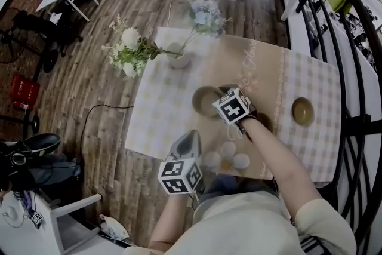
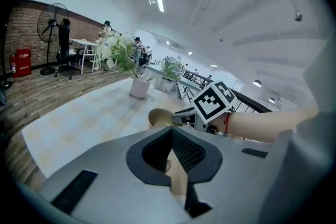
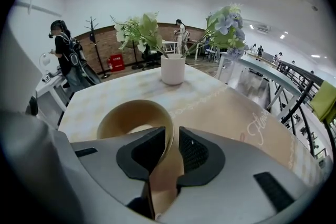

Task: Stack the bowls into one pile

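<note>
right gripper (image 3: 169, 136) pinches tan bowl (image 3: 126, 115) by its rim; left gripper (image 2: 171, 136) closed.

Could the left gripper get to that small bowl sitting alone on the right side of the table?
Probably not directly: the right arm, its right gripper shut on the other bowl, lies between the left gripper and the small bowl.
</note>
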### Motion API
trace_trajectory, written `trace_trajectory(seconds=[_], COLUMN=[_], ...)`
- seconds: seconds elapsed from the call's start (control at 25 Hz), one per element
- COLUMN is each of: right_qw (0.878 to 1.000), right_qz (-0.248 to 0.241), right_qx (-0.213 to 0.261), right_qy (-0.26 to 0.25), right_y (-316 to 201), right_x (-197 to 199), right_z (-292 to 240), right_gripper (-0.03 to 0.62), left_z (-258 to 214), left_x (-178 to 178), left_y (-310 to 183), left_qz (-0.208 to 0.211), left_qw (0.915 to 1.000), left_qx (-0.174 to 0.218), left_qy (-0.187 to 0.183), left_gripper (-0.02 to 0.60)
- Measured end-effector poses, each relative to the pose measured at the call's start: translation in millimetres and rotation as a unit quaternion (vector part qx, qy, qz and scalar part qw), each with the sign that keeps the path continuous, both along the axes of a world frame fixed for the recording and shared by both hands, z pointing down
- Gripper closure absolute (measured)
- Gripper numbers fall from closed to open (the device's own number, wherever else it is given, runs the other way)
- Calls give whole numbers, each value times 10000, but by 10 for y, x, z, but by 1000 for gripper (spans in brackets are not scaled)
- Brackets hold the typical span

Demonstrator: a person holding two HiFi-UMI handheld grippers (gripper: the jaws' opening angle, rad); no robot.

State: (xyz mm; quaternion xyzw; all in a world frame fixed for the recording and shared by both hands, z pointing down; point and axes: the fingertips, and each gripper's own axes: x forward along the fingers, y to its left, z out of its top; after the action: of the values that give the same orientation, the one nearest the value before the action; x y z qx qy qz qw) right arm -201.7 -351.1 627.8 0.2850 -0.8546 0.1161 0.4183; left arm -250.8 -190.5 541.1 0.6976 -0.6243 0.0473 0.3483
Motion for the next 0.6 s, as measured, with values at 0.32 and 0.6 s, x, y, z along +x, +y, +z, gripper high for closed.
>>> trace_trajectory(seconds=[0.32,0.6], right_qw=[9997,9990], right_qz=[108,47], right_qx=[219,410], right_qy=[-15,-177], right_y=[12,118], right_x=[37,-2], right_z=[-108,-317], right_gripper=[571,580], left_z=[-74,-119], left_x=[-10,57], left_y=[104,192], left_qz=[-75,-64], left_qw=[10000,9999], left_qx=[64,134], left_qy=[7,2], left_gripper=[578,578])
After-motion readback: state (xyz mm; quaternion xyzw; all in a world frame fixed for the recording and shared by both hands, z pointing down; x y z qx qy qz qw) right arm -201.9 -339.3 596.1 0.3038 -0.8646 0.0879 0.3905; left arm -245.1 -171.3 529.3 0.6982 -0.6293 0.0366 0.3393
